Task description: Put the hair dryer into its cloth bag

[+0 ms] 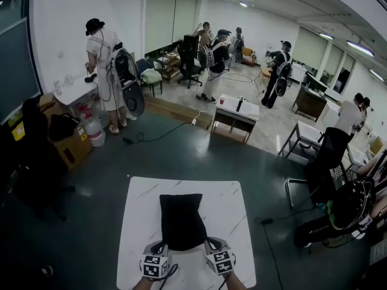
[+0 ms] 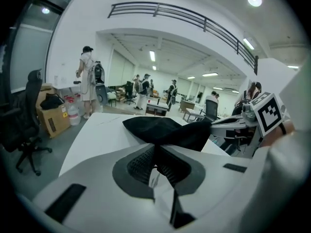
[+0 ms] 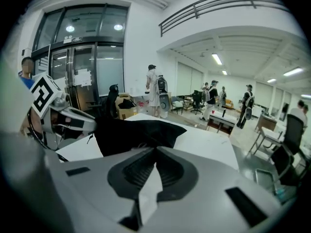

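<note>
Cloth bag (image 1: pixel 180 221): black, and we see it lying lengthwise in the middle of the worktop (image 1: pixel 230 204), its near end raised toward us.
Left gripper (image 1: pixel 162 245): jaws closed together, and we see them pinching the bag's near left corner.
Right gripper (image 1: pixel 207 242): jaws closed too, nipping the near right corner.
Between the 2 grippers: the bag's near edge spans the gap.
Worktop: white, marbled, standing on a dark floor.
Room: we see people standing at other tables well beyond.

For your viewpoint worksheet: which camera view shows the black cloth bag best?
Head view: nearly the whole black cloth bag shows against the white table. Both gripper views show only its bunched near end.
</note>
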Demonstrator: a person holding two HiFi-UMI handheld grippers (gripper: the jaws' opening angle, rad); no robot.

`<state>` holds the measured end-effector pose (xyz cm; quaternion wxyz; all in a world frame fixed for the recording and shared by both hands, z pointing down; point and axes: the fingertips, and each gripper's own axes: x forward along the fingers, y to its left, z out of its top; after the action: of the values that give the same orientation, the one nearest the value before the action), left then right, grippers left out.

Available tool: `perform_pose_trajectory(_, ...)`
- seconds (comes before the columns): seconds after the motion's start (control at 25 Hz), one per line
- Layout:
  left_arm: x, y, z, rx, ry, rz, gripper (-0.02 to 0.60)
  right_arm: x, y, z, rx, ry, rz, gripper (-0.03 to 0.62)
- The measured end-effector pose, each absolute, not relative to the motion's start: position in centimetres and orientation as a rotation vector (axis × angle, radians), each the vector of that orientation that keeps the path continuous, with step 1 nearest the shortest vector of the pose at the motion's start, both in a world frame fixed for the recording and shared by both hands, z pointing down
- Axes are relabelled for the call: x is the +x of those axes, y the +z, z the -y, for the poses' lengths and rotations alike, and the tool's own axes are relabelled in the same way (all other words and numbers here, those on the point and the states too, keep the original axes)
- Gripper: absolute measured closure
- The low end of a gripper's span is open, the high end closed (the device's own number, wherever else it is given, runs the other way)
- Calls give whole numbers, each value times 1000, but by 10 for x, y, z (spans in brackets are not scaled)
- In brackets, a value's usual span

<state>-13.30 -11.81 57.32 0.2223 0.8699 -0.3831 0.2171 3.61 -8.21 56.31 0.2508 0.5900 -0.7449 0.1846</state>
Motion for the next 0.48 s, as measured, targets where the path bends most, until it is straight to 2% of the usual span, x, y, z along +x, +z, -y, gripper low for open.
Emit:
perform_pose_trajectory(0.28,-136,593,90,2446,654,1109,558,32,590,58,1583,501,2037,571)
perform_pose_trajectory(0.48,-142,568,89,2496,671,1129,549,37,579,54,1575,477,2054,569)
